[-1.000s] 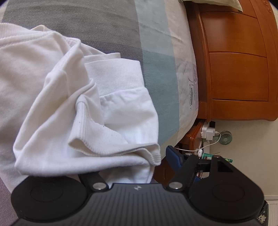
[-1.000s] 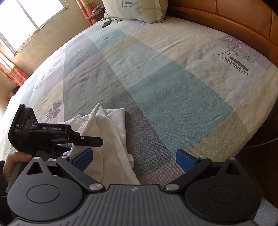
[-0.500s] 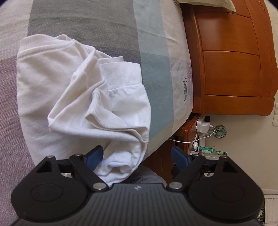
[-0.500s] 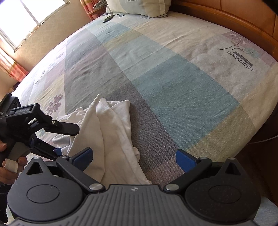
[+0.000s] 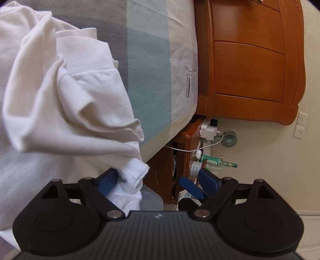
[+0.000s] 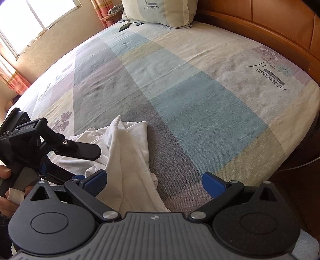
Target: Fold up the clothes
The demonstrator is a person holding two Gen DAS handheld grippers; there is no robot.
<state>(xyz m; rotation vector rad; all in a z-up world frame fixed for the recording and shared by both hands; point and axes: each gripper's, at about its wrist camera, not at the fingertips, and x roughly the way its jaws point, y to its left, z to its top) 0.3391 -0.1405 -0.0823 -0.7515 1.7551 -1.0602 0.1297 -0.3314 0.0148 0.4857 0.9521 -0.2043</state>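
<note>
A crumpled white sweatshirt [image 5: 66, 96] with ribbed cuffs lies bunched near the front corner of the bed. It also shows in the right wrist view [image 6: 128, 156]. My left gripper [image 5: 158, 183] is open, its blue pads wide apart, with a fold of white cloth hanging over the left pad [image 5: 108, 181]. My right gripper [image 6: 154, 182] is open and empty, just in front of the garment's near edge. The left gripper body [image 6: 52, 148] shows at the left of the right wrist view, over the sweatshirt.
The bed [image 6: 190, 100] has a patchwork sheet and a pillow [image 6: 160, 12] at the far end. A wooden headboard [image 5: 250, 60] stands on the right. A nightstand [image 5: 180, 158] with a charger, cable, bottle and small fan sits beside the bed's edge.
My left gripper has moved closer to the sweatshirt, and cloth now drapes over its left pad. The right gripper has stayed open and nearly still.
</note>
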